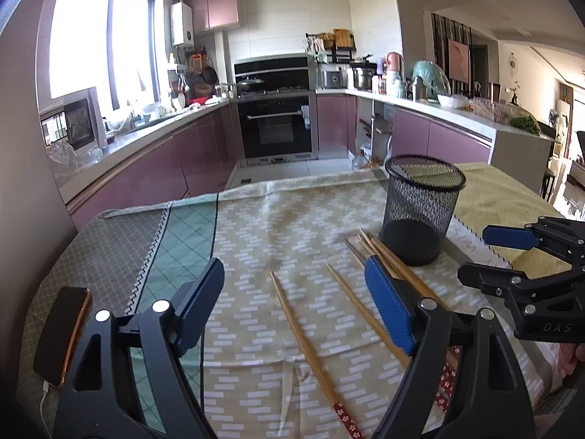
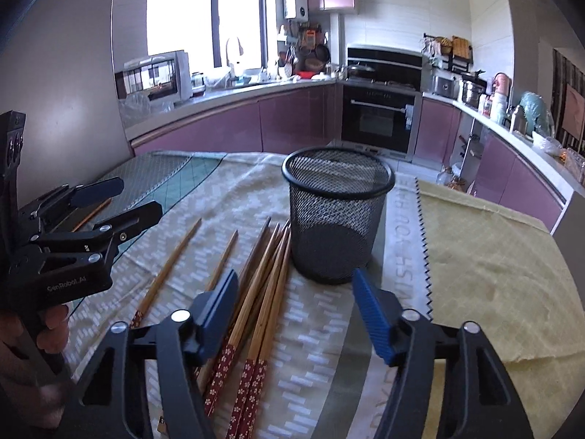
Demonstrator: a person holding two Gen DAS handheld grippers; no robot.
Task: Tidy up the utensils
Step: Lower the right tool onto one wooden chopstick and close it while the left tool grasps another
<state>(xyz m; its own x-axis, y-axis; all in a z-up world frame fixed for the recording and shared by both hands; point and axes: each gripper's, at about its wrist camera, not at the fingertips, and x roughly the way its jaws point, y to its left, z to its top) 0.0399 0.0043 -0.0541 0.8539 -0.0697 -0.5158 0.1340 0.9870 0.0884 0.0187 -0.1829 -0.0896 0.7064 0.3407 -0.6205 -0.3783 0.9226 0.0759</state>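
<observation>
A black mesh cup (image 1: 420,206) (image 2: 336,216) stands upright on the patterned tablecloth and looks empty. Several wooden chopsticks with red flowered ends lie flat beside it: two apart (image 1: 303,340) (image 2: 166,269) and a bunch (image 1: 395,259) (image 2: 261,289) against the cup's left side. My left gripper (image 1: 294,285) is open and empty above the loose chopsticks; it also shows in the right wrist view (image 2: 140,199). My right gripper (image 2: 294,285) is open and empty, just in front of the cup, over the bunch. It shows at the right in the left wrist view (image 1: 475,256).
A phone (image 1: 64,333) with a cable lies at the table's left edge. A yellow cloth (image 2: 490,248) covers the right part of the table. Purple kitchen cabinets (image 1: 175,153), an oven (image 1: 276,128) and a cluttered counter lie beyond the far table edge.
</observation>
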